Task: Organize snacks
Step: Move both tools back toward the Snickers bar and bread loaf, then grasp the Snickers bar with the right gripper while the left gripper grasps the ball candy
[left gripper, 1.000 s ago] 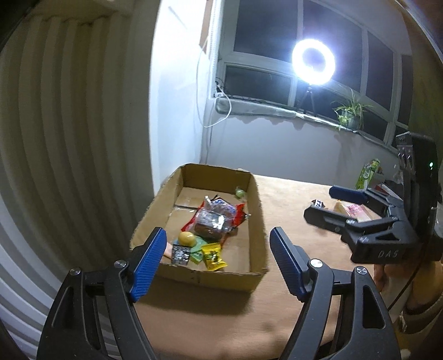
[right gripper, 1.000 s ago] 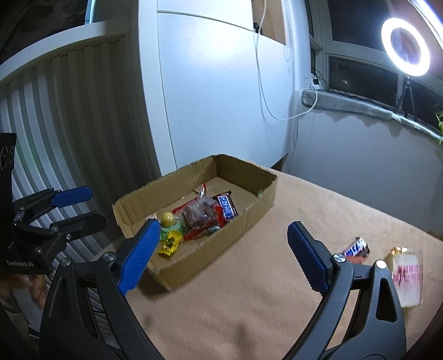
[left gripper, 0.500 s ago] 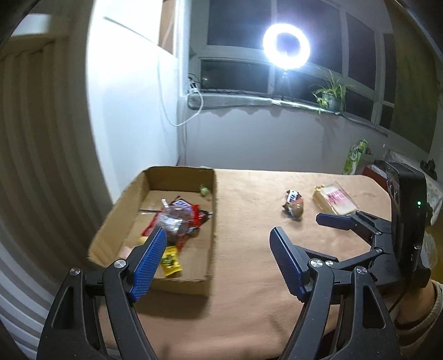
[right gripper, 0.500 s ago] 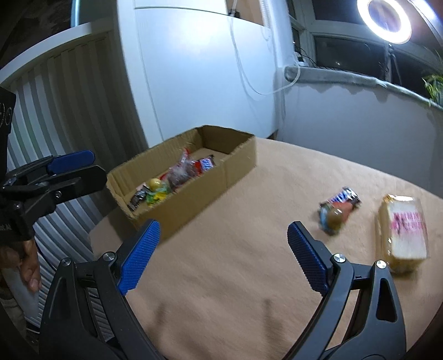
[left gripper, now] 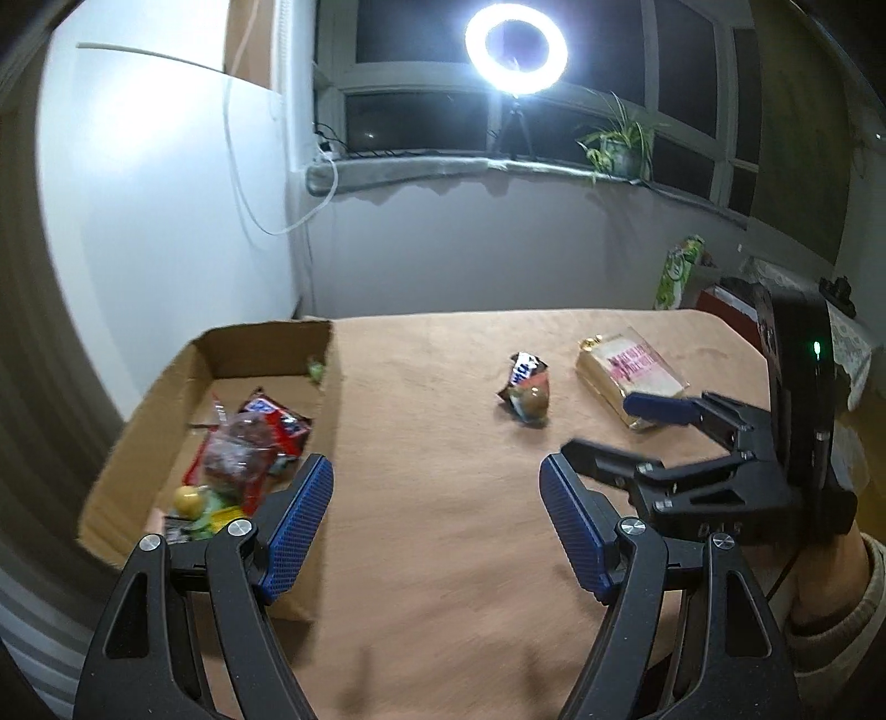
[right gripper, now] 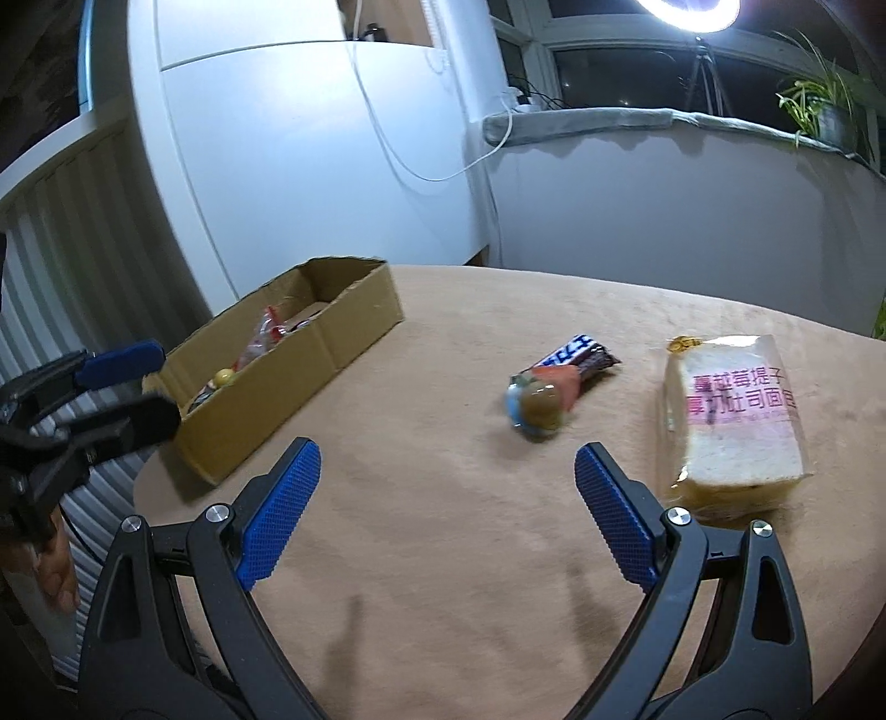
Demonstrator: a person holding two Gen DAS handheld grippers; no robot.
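Note:
An open cardboard box (left gripper: 266, 332) (right gripper: 288, 382) stands at the table's left end with several wrapped snacks (left gripper: 243, 448) inside. Loose on the tan cloth lie a dark chocolate bar (right gripper: 576, 354) with a round wrapped snack (left gripper: 531, 396) (right gripper: 540, 410) against it, and a clear packet of sliced bread (left gripper: 626, 365) (right gripper: 736, 421) further right. My left gripper (left gripper: 437, 471) (right gripper: 160, 382) is open and empty, by the box's near right corner. My right gripper (right gripper: 448, 457) (left gripper: 609, 432) is open and empty too, short of the round snack and left of the bread.
The table's tan cloth (left gripper: 443, 554) runs to a rounded near edge. A white cabinet (right gripper: 310, 166) and ribbed wall stand left of the box. Behind are a window sill with a ring light (left gripper: 516, 47), a potted plant (left gripper: 614, 144) and a green packet (left gripper: 681, 271).
Both grippers have swung right, away from the box. The box has slid to the left of both views; the chocolate bar, round snack and bread have come nearer. Both stay open.

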